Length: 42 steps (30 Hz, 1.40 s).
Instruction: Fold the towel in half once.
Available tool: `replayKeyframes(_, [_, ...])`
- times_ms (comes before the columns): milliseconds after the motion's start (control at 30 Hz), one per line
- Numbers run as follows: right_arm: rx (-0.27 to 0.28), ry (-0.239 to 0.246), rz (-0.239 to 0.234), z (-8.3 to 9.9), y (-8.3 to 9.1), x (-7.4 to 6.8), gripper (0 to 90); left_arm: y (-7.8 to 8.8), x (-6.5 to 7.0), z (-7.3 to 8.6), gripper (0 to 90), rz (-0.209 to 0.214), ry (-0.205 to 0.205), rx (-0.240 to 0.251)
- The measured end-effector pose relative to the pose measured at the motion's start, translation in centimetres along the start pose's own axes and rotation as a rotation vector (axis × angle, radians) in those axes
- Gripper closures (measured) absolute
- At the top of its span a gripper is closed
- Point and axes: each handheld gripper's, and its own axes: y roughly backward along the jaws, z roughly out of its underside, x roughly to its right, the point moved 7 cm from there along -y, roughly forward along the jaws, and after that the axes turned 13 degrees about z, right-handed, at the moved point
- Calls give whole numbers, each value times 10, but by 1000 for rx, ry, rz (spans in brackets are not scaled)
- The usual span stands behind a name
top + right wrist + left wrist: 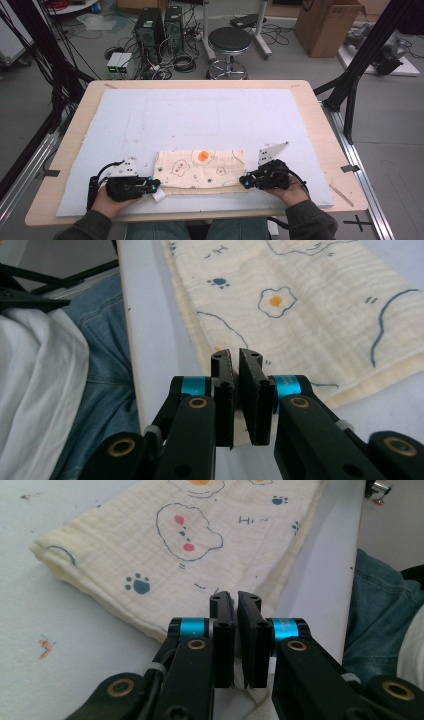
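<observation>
A cream cloth (200,170) printed with fried eggs, paw marks and blue outlines lies folded into a long strip near the front of the white mat (200,115). My left gripper (159,187) lies at the strip's near left corner. Seen in the left gripper view, the left gripper (234,597) has its jaws together, with a bit of the cloth (175,545) showing low between them. My right gripper (242,181) lies at the near right corner. In the right gripper view, the right gripper (236,355) has its jaws pressed together where the edge of the cloth (310,305) runs under them.
The mat covers most of the wooden table (325,145), whose front edge is just behind both hands. The person's jeans (380,610) show beyond that edge. A stool (229,42), computer towers (150,30) and a cardboard box (327,25) stand on the floor behind.
</observation>
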Motion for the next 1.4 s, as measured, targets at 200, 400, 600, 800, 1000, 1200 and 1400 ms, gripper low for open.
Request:
replayKeyframes(200, [-61, 17, -37, 12, -6, -11, 781, 2, 6, -2, 756, 33, -9, 8])
replayKeyframes(400, [24, -11, -66, -5, 3, -11, 718, 5, 12, -19, 627, 71, -29, 70])
replayKeyframes(600, [-1, -21, -83, -5, -10, -8, 723, -6, 2, -15, 777, 38, -7, 17])
replayKeyframes(800, [-54, -32, -42, 10, -13, -1, 755, -10, -3, -1, 813, 11, 16, -34])
replayKeyframes(1000, [-65, -29, -32, 18, -14, 0, 753, -8, -4, 9, 796, 3, 25, -63])
replayKeyframes(1200, [-49, -13, -16, 21, -13, -1, 748, -8, -3, 10, 796, -5, -4, -72])
replayKeyframes(1400, [-39, -24, -26, 19, -13, -1, 717, -7, -4, 9, 774, 1, -4, -66])
